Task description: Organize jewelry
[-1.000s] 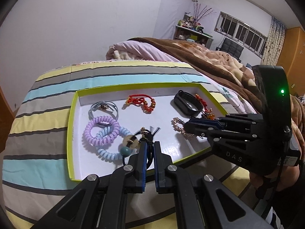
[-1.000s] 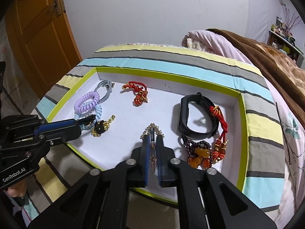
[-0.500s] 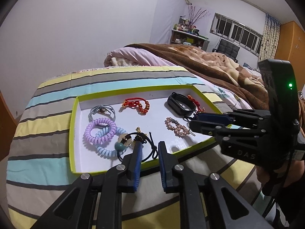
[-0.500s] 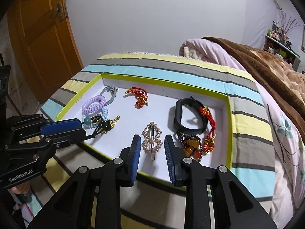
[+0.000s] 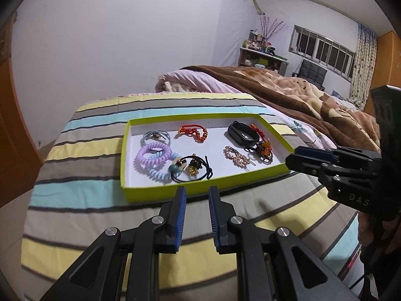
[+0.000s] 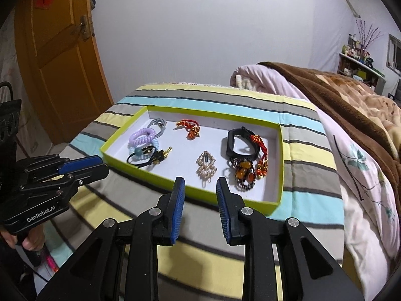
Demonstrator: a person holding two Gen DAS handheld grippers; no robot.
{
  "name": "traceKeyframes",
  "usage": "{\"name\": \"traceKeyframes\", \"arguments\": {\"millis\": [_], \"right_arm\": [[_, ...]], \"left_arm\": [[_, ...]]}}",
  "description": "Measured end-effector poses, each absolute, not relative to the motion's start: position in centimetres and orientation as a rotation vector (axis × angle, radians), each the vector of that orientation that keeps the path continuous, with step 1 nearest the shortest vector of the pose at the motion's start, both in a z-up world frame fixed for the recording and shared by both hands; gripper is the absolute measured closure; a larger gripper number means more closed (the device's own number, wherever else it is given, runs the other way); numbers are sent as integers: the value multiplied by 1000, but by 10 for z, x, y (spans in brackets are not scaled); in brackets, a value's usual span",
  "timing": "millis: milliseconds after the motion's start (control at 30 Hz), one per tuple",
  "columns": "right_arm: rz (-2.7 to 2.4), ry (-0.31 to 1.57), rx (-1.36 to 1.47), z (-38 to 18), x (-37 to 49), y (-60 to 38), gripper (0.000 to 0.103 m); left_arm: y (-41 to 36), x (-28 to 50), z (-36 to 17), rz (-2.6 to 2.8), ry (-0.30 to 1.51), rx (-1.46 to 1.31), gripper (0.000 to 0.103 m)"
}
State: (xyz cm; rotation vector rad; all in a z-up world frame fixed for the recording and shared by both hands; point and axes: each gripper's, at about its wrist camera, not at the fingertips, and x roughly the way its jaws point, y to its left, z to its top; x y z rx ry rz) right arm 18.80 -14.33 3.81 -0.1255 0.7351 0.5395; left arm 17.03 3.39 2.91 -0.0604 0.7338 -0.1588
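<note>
A lime-edged white tray [image 5: 160, 193] [image 6: 195, 191] lies on the striped bedspread and holds the jewelry. In it are purple and blue coil ties [image 5: 153, 156] [image 6: 141, 136], a black hair tie with beads [image 5: 193, 167] [image 6: 147, 156], a gold hair clip [image 5: 236, 156] [image 6: 206, 165], a red bracelet [image 5: 193, 132] [image 6: 188, 128], a black band [image 5: 242, 134] [image 6: 238, 142] and an amber bead piece [image 5: 264, 151] [image 6: 244, 170]. My left gripper [image 5: 196, 192] is open and empty, just short of the tray's near wall. My right gripper [image 6: 200, 184] is open and empty at the tray's near edge.
The striped bedspread [image 5: 87, 213] ends at a rounded edge on the left. A brown blanket [image 6: 351, 100] and pink quilt [image 5: 190, 80] lie beyond the tray. An orange door [image 6: 57, 62] stands at the left. Each gripper shows in the other's view, the right [image 5: 351, 173] and the left [image 6: 50, 178].
Both grippers opened, let go of the black hair tie and the gold clip inside the tray, then drew back toward me out of the tray.
</note>
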Motion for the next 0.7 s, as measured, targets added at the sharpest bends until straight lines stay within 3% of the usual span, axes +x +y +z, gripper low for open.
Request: {"name": "traceKeyframes", "arguments": {"millis": [267, 700], "right_arm": [[516, 710, -97, 45, 149, -156, 70], [474, 717, -97, 42, 96, -165, 69]], "left_arm": [[26, 132, 37, -91, 695, -57, 85], [15, 79, 44, -26, 669, -51, 85]]}}
